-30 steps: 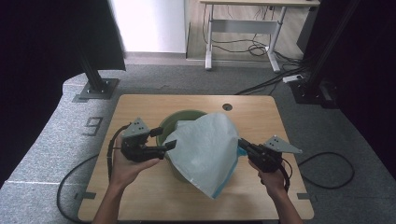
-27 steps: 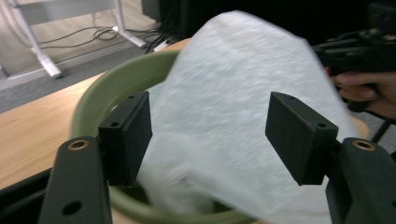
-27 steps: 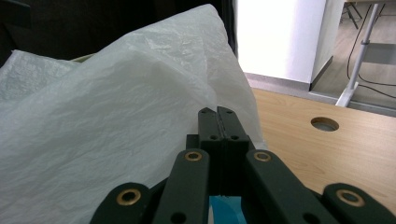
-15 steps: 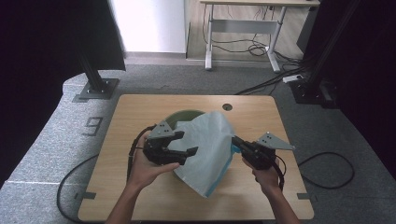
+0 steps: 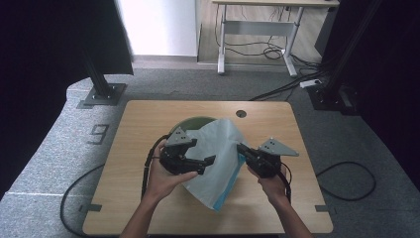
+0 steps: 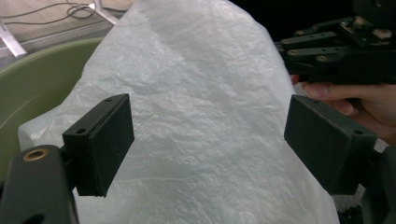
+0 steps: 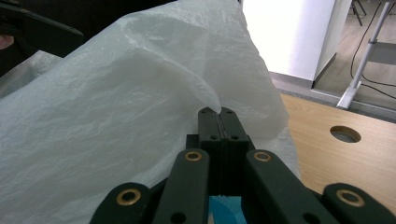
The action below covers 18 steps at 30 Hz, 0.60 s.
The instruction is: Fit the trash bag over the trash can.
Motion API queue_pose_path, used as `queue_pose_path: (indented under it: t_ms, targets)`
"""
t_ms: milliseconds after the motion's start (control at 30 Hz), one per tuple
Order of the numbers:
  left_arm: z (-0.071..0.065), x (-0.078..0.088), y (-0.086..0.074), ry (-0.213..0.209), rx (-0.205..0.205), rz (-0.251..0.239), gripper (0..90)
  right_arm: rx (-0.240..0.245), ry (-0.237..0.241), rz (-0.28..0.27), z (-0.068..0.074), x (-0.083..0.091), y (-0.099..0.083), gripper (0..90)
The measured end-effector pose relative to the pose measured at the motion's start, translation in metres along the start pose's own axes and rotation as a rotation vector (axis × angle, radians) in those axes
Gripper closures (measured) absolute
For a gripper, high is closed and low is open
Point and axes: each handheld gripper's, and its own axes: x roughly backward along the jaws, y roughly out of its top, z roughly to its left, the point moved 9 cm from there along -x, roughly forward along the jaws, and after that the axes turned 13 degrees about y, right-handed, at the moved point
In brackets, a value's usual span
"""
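A white, crinkled plastic bag with a blue strip along its lower edge is draped over a green bowl in the middle of the table. My left gripper hovers over the bag's left side. Its jaws have just been opening and now stand wide, with the bag behind them and neither pad touching it. My right gripper is shut on a pinched fold at the bag's right edge. In the right gripper view, that fold rises from the closed tips.
The wooden table has a round cable hole behind the bag. Cables trail off both sides of the table to the grey floor. A desk frame stands farther back.
My left gripper has moved right, from the bag's left edge to over its middle, and its jaws have spread. The right gripper has drawn inward, and the bag has bunched narrower.
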Motion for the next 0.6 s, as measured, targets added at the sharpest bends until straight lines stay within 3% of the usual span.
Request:
queue_pose_path:
  t_ms: [200, 600]
  targets:
    - [0.001, 0.0, 0.002, 0.019, 0.031, -0.022, 15.4, 0.014, -0.01, 0.003, 0.002, 0.001, 0.002, 88.5]
    - [-0.011, 0.002, 0.004, 0.029, 0.021, -0.033, 10.7, 0.046, -0.024, 0.016, 0.009, -0.003, 0.013, 88.5]
